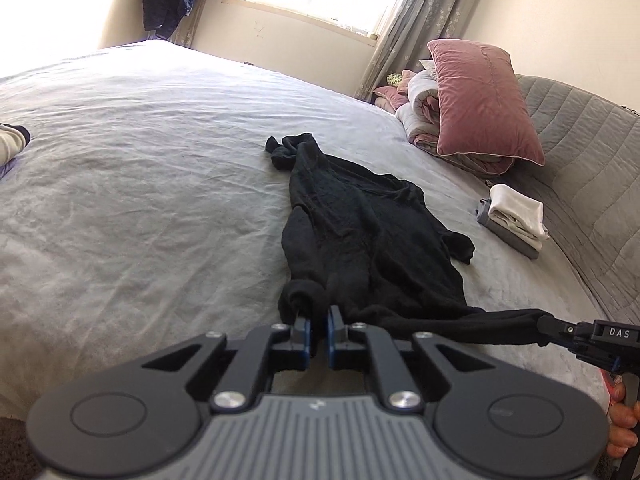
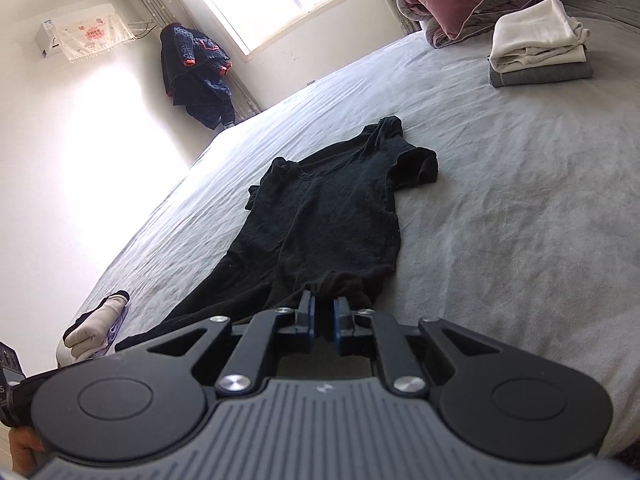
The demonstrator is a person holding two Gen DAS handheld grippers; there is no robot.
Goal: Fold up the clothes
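A black short-sleeved garment (image 1: 360,216) lies stretched out and bunched on the grey bed (image 1: 140,160), collar end far from me. My left gripper (image 1: 318,320) is shut on one corner of its near hem. My right gripper (image 2: 323,307) is shut on the other hem corner, and it also shows at the right edge of the left wrist view (image 1: 548,326), with the hem pulled taut between the two. In the right wrist view the black garment (image 2: 320,216) runs away from me with both sleeves spread, on the grey bed (image 2: 500,200).
A stack of folded white and grey clothes (image 1: 516,220) (image 2: 540,52) lies near the headboard side. A pink pillow on a rolled quilt (image 1: 480,100) sits behind it. A folded light garment (image 2: 96,328) lies at the bed's other edge. Dark clothes (image 2: 196,72) hang by the window.
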